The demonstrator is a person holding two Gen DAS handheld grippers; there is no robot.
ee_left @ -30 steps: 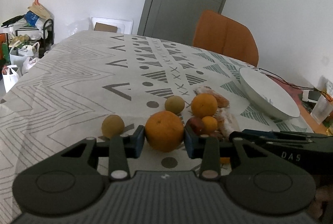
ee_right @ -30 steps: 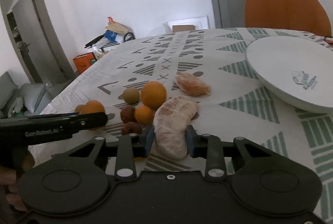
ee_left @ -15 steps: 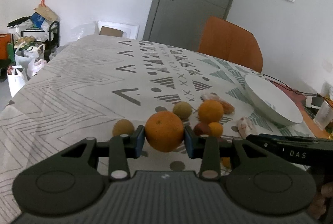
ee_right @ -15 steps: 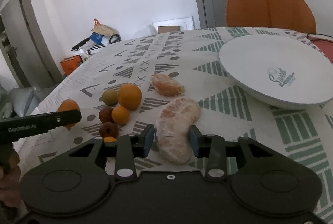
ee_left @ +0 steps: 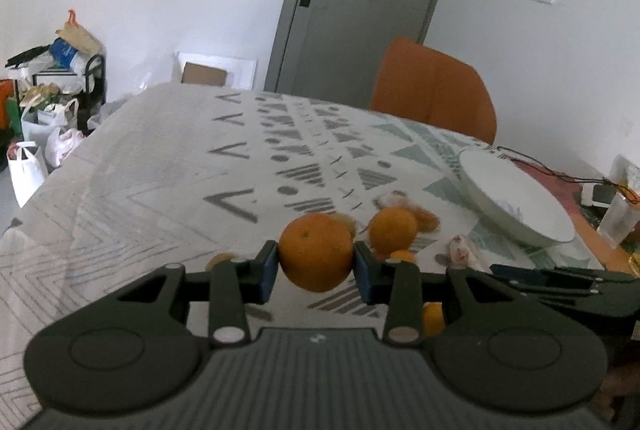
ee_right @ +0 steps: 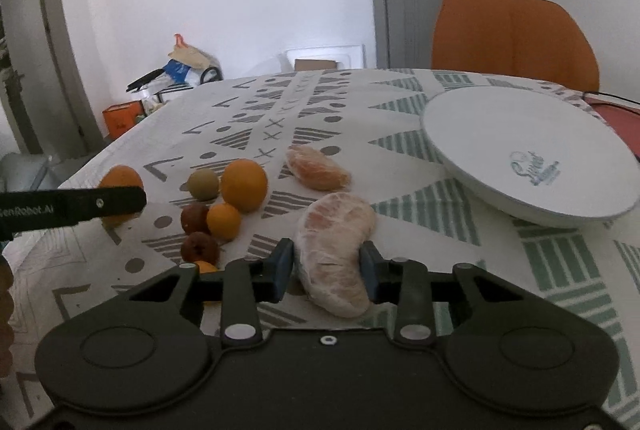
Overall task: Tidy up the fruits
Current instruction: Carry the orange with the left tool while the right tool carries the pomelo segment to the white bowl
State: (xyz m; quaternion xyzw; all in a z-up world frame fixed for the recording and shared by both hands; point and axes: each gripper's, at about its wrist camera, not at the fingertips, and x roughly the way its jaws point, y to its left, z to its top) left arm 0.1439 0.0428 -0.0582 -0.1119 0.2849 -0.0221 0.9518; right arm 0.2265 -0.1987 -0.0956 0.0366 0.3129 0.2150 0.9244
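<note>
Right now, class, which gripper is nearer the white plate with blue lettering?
Right. The right gripper, clamping a peeled citrus piece, sits just left of the plate; the left gripper, holding an orange, is farther left.

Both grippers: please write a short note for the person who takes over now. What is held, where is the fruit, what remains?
Left gripper: shut on the big orange, off the tablecloth.
Right gripper: its jaws have just been closing on the peeled piece.
White plate: nothing on it.
Left: both held fruits, peeled segment, loose fruits on the cloth.
</note>
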